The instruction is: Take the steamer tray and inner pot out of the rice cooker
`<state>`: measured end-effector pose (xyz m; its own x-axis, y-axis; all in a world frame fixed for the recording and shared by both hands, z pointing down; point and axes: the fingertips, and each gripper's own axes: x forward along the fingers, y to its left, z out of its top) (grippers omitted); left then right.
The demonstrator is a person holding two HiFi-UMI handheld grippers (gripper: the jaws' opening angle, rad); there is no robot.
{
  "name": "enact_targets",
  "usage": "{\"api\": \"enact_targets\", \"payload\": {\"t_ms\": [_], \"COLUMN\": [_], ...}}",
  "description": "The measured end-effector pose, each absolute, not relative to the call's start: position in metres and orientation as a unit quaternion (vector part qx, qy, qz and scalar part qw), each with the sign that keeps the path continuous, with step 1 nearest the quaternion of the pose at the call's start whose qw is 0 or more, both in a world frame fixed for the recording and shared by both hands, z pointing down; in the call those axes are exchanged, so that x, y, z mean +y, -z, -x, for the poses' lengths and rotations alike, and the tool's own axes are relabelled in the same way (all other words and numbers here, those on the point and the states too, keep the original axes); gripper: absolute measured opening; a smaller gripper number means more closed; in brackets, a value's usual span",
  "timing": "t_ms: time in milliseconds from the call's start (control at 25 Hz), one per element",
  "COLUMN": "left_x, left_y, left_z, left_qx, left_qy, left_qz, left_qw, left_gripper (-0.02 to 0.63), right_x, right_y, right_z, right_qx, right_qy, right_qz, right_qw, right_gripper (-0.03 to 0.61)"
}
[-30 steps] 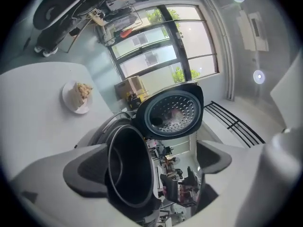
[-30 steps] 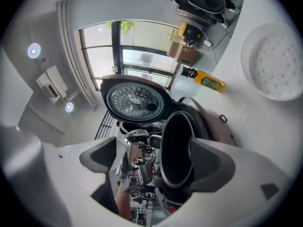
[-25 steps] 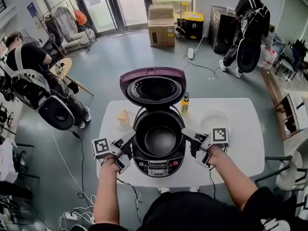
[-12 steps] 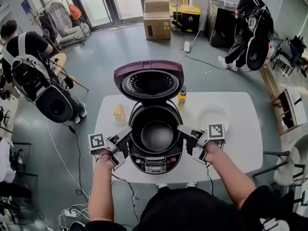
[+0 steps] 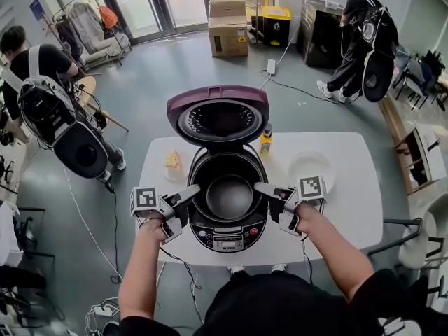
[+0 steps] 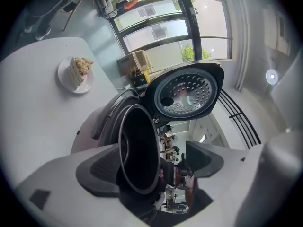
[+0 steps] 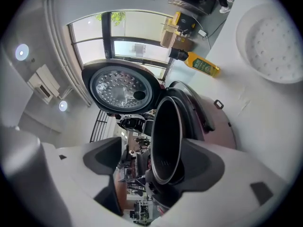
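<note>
The left hand-held gripper (image 5: 189, 203) is closing, its jaws straddling the left rim of the inner pot (image 5: 229, 196) without pinching it yet. The pot is still sitting in the open rice cooker (image 5: 227, 238) at the middle of the bench (image 5: 350, 208). The right hand-held gripper (image 5: 269, 203) is closing too, with the right rim between its jaws. For a clean lift, both should be biting the rim squarely at matching heights, then rising together so the pot is staying level and clearing the lid (image 5: 219, 117). What appears to be the steamer tray (image 5: 311, 168) is already lying on the bench at the right. The badge on the cooker's front panel is showing too small to read.
</note>
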<state>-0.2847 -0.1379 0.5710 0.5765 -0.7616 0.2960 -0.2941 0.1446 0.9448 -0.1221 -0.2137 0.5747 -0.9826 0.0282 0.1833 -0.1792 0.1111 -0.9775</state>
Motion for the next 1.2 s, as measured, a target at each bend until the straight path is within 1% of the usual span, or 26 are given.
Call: {"api": "enact_targets", "payload": {"t_ms": [40,80,120,160,200,280,360,400,440,720,880,1200], "left_x": [-0.137,-0.135,-0.134,-0.133,-0.131,-0.129,-0.128,-0.127,-0.127,-0.125,-0.122,-0.115], "left_y": [-0.575,-0.578,-0.581,-0.583,-0.586,-0.595,-0.603,-0.607,-0.609,-0.608,-0.606,-0.577], "left_z": [0.286,0.287,0.289,0.29,0.292,0.297,0.301,0.303,0.306,0.306,0.304,0.308], "left_qx": [-0.426,-0.432,-0.439,-0.447,-0.454,-0.47,-0.486,-0.494,-0.502,-0.505,-0.519,-0.52], "left_qy": [0.173,0.161,0.15,0.14,0.131,0.109,0.087,0.078,0.072,0.068,0.048,0.075], "left_qz": [-0.628,-0.628,-0.628,-0.626,-0.623,-0.618,-0.611,-0.607,-0.603,-0.61,-0.62,-0.643], "left_qw": [0.628,0.626,0.625,0.624,0.623,0.621,0.619,0.618,0.616,0.607,0.587,0.557], "left_gripper": [0.415,0.394,0.38,0.353,0.31,0.214,0.133,0.091,0.02,0.017,0.018,0.02], "right_x": [-0.214,-0.214,-0.214,-0.214,-0.214,-0.215,-0.217,-0.218,-0.219,-0.217,-0.214,-0.207], "right_y": [-0.579,-0.584,-0.59,-0.594,-0.598,-0.603,-0.608,-0.609,-0.609,-0.606,-0.604,-0.568], "right_z": [0.12,0.118,0.115,0.113,0.112,0.111,0.109,0.109,0.108,0.107,0.108,0.11], "right_qx": [-0.744,-0.747,-0.752,-0.757,-0.76,-0.761,-0.762,-0.763,-0.764,-0.77,-0.779,-0.798], "right_qy": [-0.661,-0.655,-0.647,-0.638,-0.633,-0.628,-0.624,-0.623,-0.622,-0.615,-0.6,-0.586], "right_qz": [-0.056,-0.063,-0.071,-0.076,-0.079,-0.082,-0.086,-0.087,-0.086,-0.09,-0.106,-0.097], "right_qw": [0.084,0.094,0.106,0.118,0.127,0.14,0.149,0.15,0.15,0.148,0.148,0.102], "right_gripper": [0.373,0.318,0.249,0.185,0.141,0.098,0.031,0.028,0.028,0.023,0.02,0.017]}}
